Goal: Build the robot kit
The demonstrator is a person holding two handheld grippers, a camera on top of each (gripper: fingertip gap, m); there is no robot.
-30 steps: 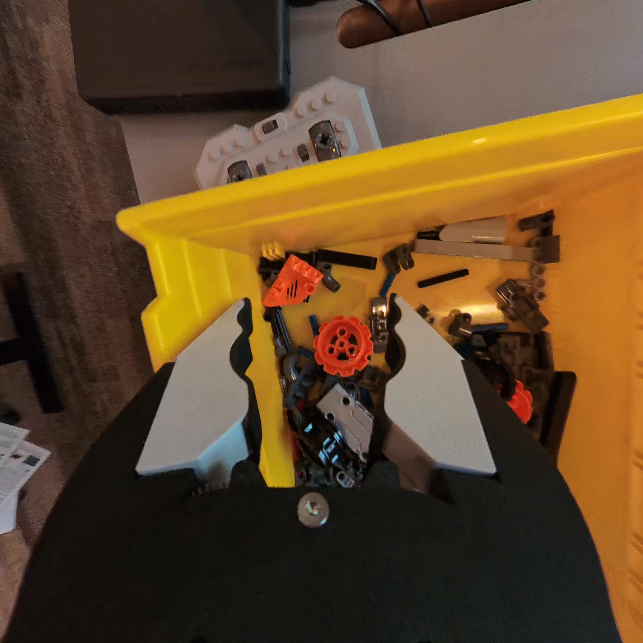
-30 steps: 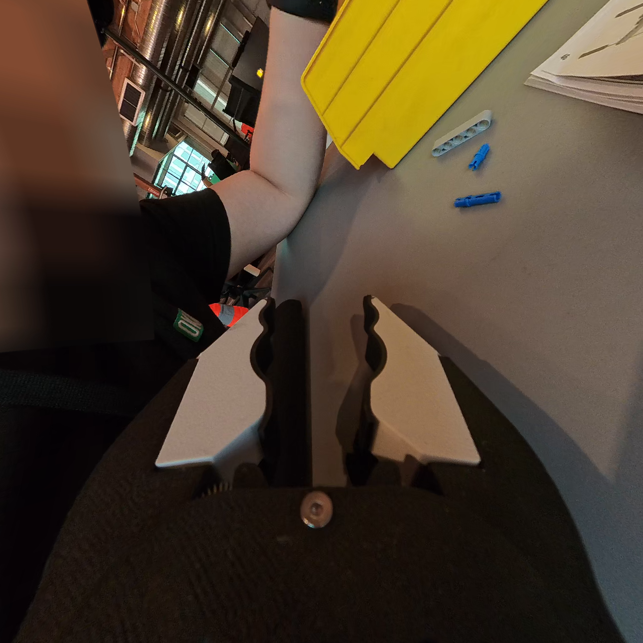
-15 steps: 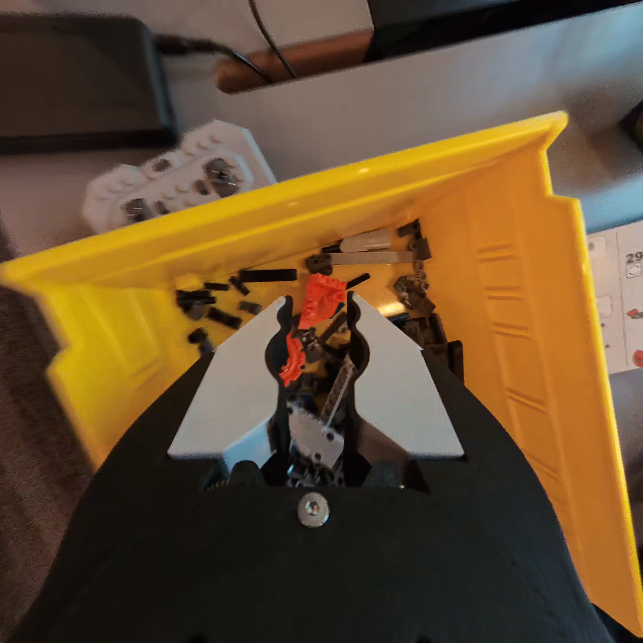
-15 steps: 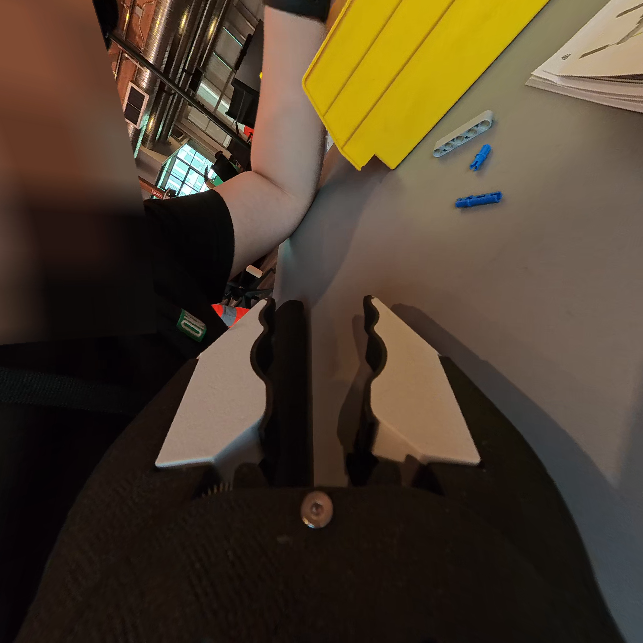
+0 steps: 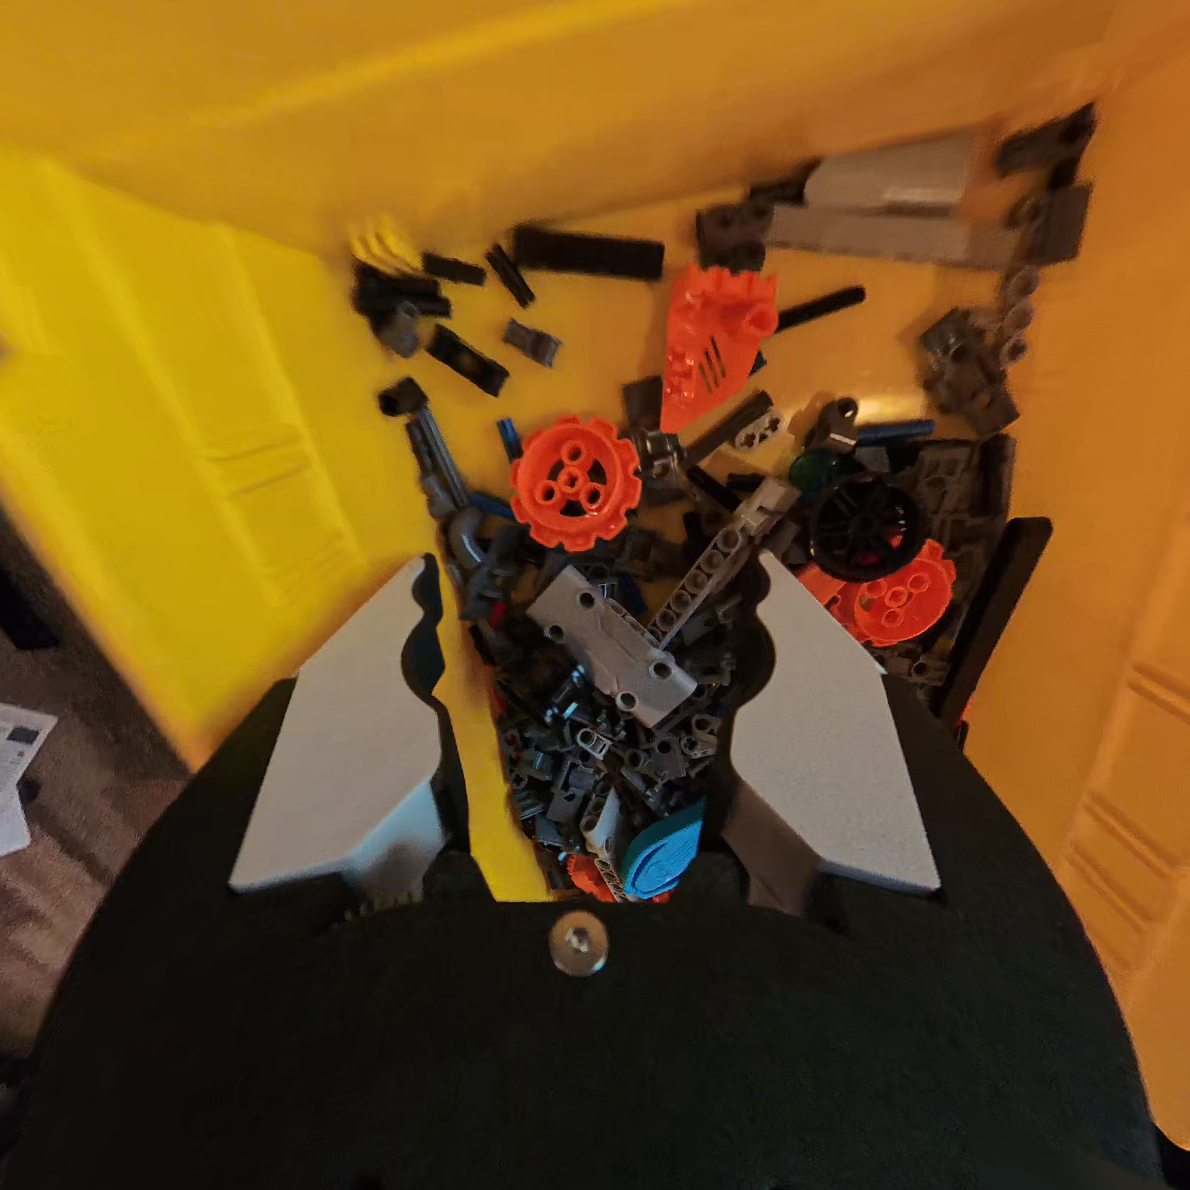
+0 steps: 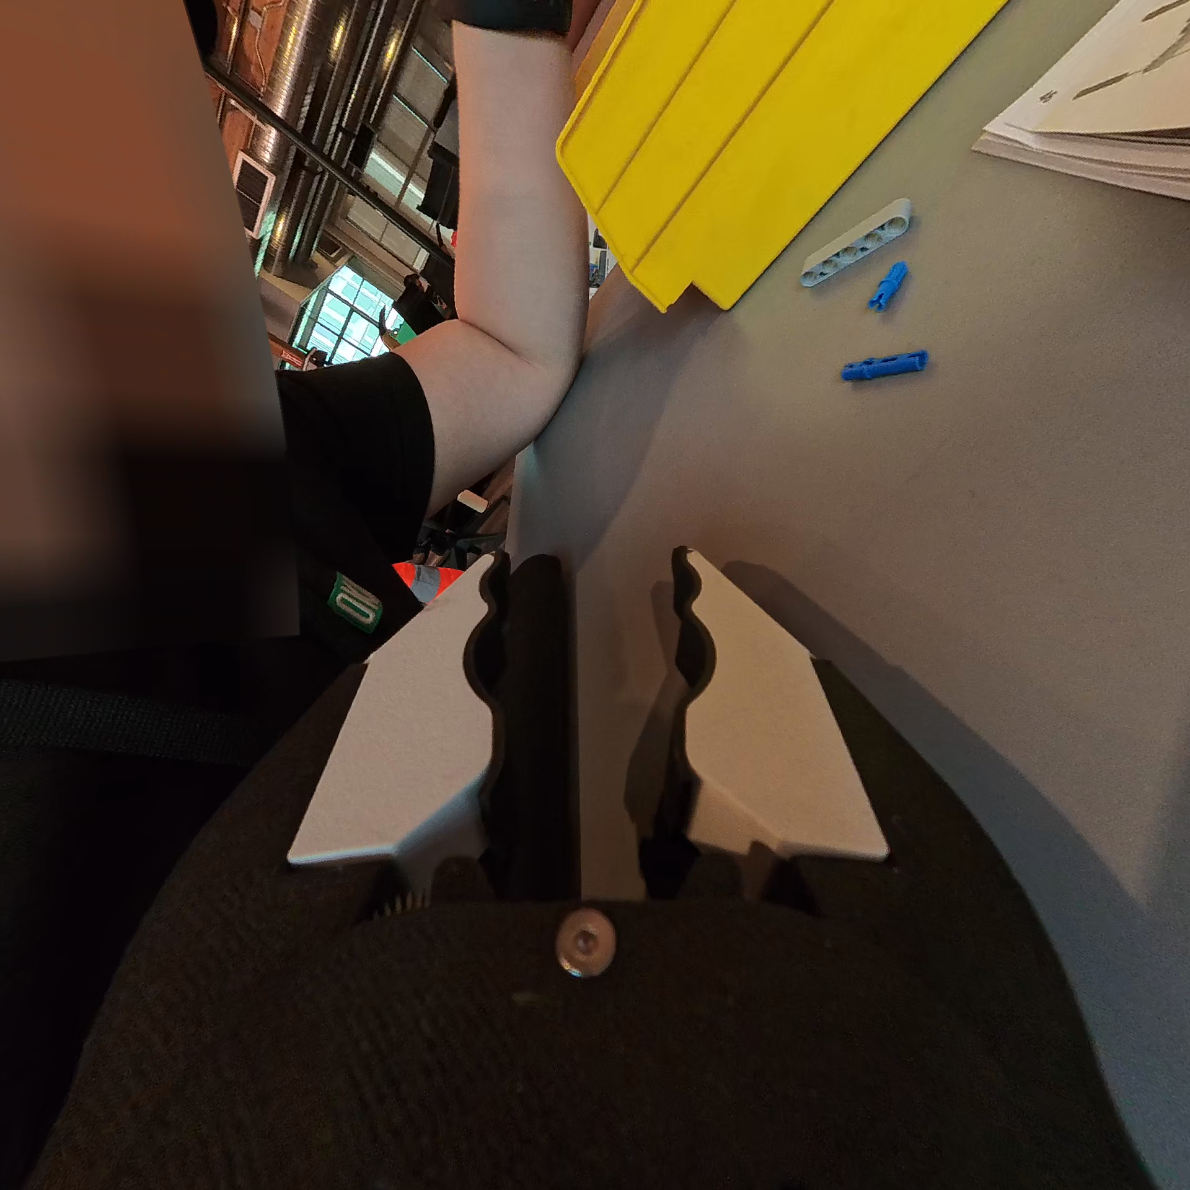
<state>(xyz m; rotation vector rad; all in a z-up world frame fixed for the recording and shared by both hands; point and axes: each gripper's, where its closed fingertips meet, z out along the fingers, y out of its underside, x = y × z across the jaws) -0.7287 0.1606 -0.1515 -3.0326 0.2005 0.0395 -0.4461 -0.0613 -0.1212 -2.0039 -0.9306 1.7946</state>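
Note:
My left gripper (image 5: pixel 592 563) is open wide and empty, low over a pile of small grey and black building parts in a yellow bin (image 5: pixel 193 451). Between its fingers lie a grey flat panel (image 5: pixel 612 644) and a grey holed beam (image 5: pixel 715 566). An orange toothed wheel (image 5: pixel 575 483) lies just past the tips, with an orange wedge piece (image 5: pixel 715 341) beyond it. The bin's left wall edge runs up beside the left finger (image 5: pixel 360 708). My right gripper (image 6: pixel 589 557) is open and empty at the edge of a grey table (image 6: pixel 901 579).
A black spoked wheel (image 5: pixel 863 521), a second orange wheel (image 5: pixel 901 592) and a blue piece (image 5: pixel 663 850) lie in the bin. On the table are the bin's outer side (image 6: pixel 740 129), a grey beam (image 6: pixel 856 241), two blue pins (image 6: pixel 885 367), a booklet (image 6: pixel 1095 109) and a person's arm (image 6: pixel 515 257). Across from one pair of fingers to the other is roughly 35 centimetres. It is some 11 centimetres from my left tips to the blue piece (image 5: pixel 663 850).
My left gripper has opened wider than half a second ago and moved in closer over the parts in the bin. The right gripper has not moved.

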